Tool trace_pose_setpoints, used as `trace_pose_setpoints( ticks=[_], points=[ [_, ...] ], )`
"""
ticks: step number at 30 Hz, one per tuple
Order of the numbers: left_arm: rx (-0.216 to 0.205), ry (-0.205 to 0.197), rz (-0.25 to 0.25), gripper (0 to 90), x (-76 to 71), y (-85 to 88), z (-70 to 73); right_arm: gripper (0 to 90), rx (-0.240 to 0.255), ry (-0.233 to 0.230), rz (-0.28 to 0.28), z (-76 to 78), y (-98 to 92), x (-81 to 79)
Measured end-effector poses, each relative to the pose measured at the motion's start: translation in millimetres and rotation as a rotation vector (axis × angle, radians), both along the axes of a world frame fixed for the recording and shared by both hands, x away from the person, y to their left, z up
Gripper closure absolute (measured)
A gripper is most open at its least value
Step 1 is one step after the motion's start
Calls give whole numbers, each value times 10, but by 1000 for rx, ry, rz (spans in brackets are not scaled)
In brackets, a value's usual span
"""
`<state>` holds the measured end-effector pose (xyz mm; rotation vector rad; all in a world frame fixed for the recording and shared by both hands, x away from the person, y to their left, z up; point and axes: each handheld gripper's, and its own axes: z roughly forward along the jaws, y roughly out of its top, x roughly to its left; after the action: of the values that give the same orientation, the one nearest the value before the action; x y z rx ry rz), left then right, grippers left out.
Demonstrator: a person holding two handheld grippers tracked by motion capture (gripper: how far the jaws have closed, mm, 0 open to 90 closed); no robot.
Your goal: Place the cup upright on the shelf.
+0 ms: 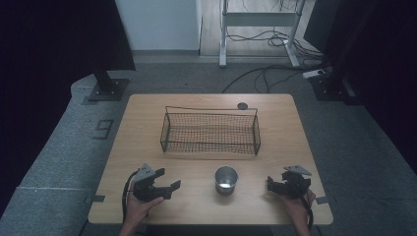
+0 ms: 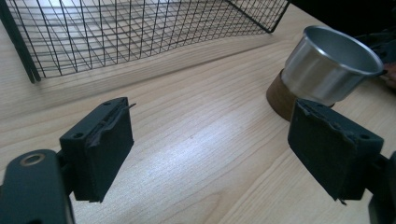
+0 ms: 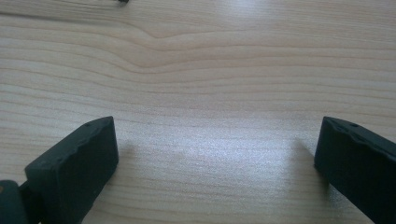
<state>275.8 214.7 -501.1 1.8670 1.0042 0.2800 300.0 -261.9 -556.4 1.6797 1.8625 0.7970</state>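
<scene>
Left gripper [image 1: 167, 187] and right gripper [image 1: 276, 184] stood unclenched, flanking the steel cup [image 1: 226, 180]; wire basket [image 1: 210, 132] at 12 o'clock held nothing.

The high view is dim and bluish, with near-black corners on both sides; the wooden table [image 1: 206, 162] is the brightest area, and the metal cup [image 1: 226, 180] catches a small glint inside. The left gripper view is brighter: a pale sheen lies across the wood grain, and the wire basket [image 2: 140, 32] looks bowed towards the frame edges. In the right gripper view, a soft glare patch sits mid-table and the near jaws look slightly soft.
</scene>
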Motion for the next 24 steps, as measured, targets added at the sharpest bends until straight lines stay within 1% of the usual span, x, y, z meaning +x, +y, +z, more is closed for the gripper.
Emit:
trace_pose_setpoints(
  ticks=[2, 5, 13, 18, 24],
  points=[
    [-6, -6, 3, 143, -22, 5, 23, 0, -2, -2, 2, -1, -2, -5],
    [-19, -1, -8, 143, -36, -21, 42, 4, -1, -5, 3, -1, -4, -27],
    [-1, -13, -67, 138, -68, -194, 100, 4, 0, -3, 5, 0, -5, -30],
    [-5, -19, -83, 136, -69, -263, 147, 4, 0, -3, 5, 1, -5, -31],
    [2, -18, -105, 136, -53, -358, 162, 3, -2, -4, 4, 0, -3, -30]
  ],
)
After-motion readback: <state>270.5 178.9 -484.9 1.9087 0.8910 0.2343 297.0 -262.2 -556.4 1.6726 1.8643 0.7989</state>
